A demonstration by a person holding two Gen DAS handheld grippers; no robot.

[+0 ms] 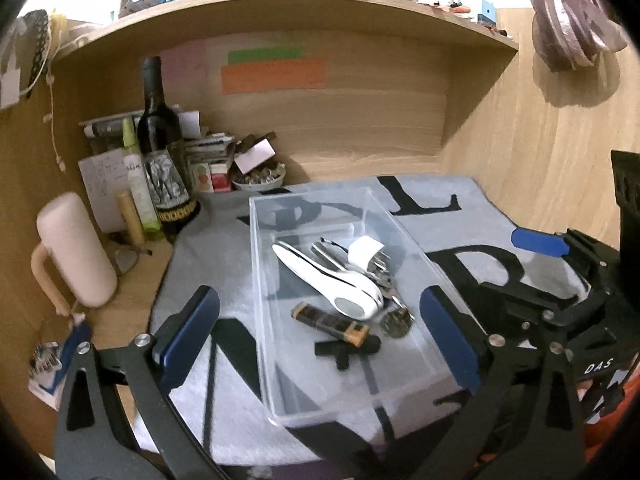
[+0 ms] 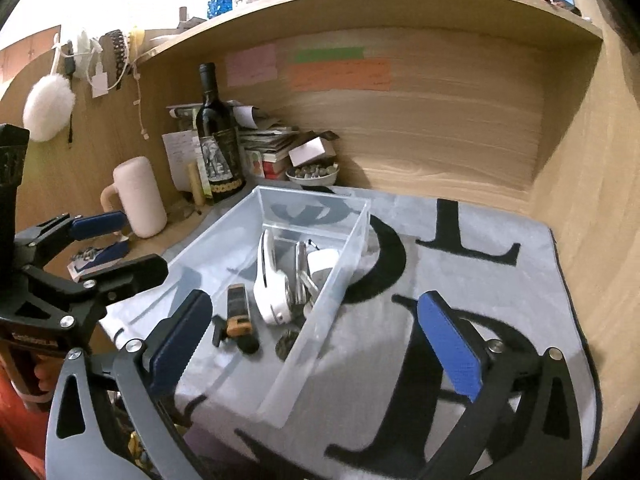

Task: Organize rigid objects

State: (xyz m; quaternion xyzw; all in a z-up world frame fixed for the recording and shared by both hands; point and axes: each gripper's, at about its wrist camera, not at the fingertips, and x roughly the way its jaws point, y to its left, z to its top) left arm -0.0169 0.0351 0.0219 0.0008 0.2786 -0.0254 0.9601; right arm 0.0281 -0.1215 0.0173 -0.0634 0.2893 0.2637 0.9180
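A clear plastic bin (image 1: 260, 264) (image 2: 352, 248) sits on a grey cloth with black letters (image 1: 472, 216) (image 2: 500, 292). Inside lie a white can opener (image 1: 332, 280) (image 2: 270, 284), a white charger (image 1: 366, 252) (image 2: 322, 260), metal keys (image 1: 384, 276) (image 2: 302, 280), a brown-and-yellow lighter (image 1: 330, 320) (image 2: 238, 308), a black T-shaped piece (image 1: 346, 350) (image 2: 224, 330) and a coin-like disc (image 1: 396, 324) (image 2: 288, 342). My left gripper (image 1: 316, 344) is open and empty over the bin's near end; it also shows in the right wrist view (image 2: 120, 244). My right gripper (image 2: 316, 348) is open and empty beside the bin's right wall; it shows in the left wrist view (image 1: 492, 276).
A wine bottle (image 1: 160, 148) (image 2: 218, 136), a pink mug (image 1: 76, 252) (image 2: 138, 196), a green tube (image 1: 138, 184), stacked papers and a small bowl (image 1: 260, 178) (image 2: 314, 174) crowd the back left corner. Wooden walls and a shelf (image 1: 280, 12) enclose the desk.
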